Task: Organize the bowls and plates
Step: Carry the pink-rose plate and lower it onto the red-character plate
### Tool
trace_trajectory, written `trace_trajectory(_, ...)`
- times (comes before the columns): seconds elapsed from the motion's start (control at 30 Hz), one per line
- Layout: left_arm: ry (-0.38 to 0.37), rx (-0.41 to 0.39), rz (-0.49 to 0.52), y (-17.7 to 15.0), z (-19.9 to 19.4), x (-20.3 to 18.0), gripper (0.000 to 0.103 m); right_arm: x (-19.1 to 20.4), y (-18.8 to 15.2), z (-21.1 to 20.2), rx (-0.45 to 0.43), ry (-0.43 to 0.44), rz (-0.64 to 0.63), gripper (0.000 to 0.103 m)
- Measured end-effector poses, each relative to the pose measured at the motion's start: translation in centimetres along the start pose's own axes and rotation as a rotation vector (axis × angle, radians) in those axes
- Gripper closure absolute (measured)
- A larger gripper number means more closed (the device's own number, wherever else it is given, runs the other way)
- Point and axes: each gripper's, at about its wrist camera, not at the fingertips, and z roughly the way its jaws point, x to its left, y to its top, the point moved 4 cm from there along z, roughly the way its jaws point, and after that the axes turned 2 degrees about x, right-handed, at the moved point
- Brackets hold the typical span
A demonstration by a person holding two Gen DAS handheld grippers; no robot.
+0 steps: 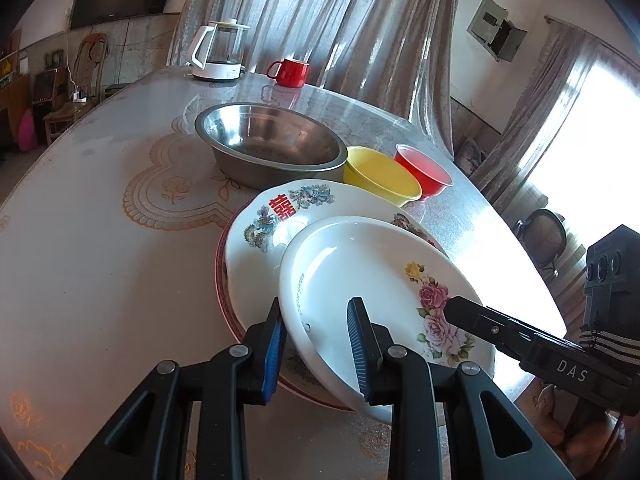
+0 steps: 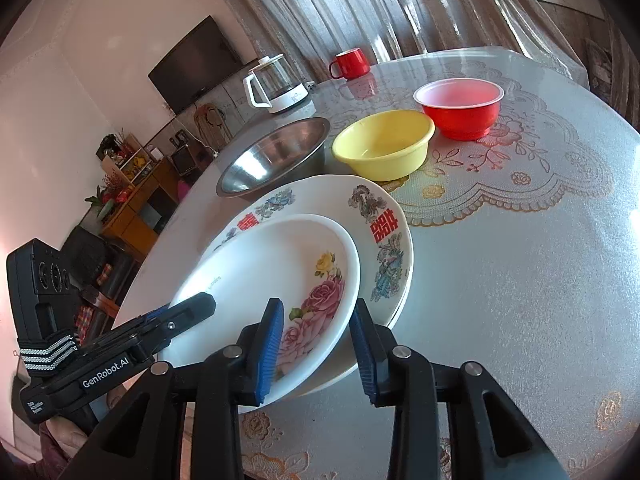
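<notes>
Left wrist view had the left gripper (image 1: 318, 344) open wide around the rose plate (image 1: 360, 272) rim; right gripper (image 2: 318, 350) likewise, fingers straddling its near edge.

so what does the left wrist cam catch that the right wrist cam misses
Only the left wrist view shows the bright window and a wall box. Only the right wrist view shows the wooden cabinet with clutter. Both share the rose plate straddled by both grippers, the steel bowl, yellow bowl, red bowl, kettle and red mug.
</notes>
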Motion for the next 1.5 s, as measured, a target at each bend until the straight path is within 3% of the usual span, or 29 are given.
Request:
trace_trajectory(0.1, -0.005, 0.003, -0.011, 0.1, 0.1, 0.2, 0.073, 0.0, 0.2, 0.0, 0.001, 0.011, 0.006, 0.059)
trace_trajectory(0.3, -0.006, -0.005, -0.025, 0.3, 0.0, 0.5, 0.072, 0.6, 0.4, 0.6, 0.015, 0.010, -0.009, 0.054)
trace_trajectory(1.2, 0.003, -0.006, -0.056, 1.8, 1.2, 0.9, 0.067, 0.9, 0.6, 1.3, 0.000, -0.027, -0.060, 0.054)
trace_trajectory(1.5, 0.004, -0.005, -0.043, 1.4, 1.1, 0.6, 0.065, 1.2, 0.3, 1.0, -0.015, -0.075, -0.115, 0.052)
